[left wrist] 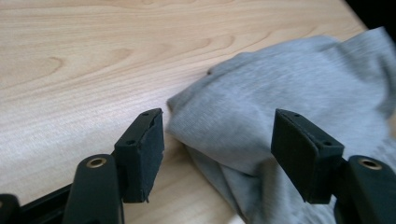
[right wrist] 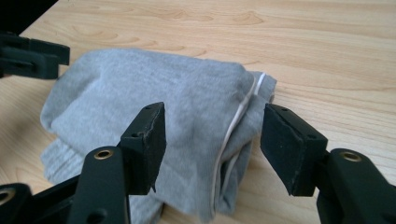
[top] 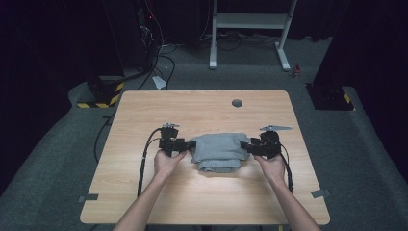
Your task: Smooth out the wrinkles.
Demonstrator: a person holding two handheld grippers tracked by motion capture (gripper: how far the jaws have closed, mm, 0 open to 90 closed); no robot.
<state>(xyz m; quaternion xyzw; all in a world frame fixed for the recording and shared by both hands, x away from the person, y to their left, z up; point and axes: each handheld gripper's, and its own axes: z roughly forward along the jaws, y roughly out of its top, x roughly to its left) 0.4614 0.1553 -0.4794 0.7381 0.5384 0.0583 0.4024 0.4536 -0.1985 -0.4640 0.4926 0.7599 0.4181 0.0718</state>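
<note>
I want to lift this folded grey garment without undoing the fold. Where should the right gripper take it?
Probably at the stacked end edge of the grey garment, coming in level from the right gripper's own side. The layers lie together there between its open jaws, so one pinch catches them all.

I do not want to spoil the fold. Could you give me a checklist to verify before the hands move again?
1. Left gripper released, jaws apart: ok.
2. Right gripper released, jaws apart: ok.
3. Grey garment lies folded on the table, not hanging over an edge: ok.
4. No cloth caught on the pads: ok, they look bare.
5. Folded edges lined up evenly: not ok, lower layers stick out.
6. Layers underneath smooth: cannot tell.
</note>
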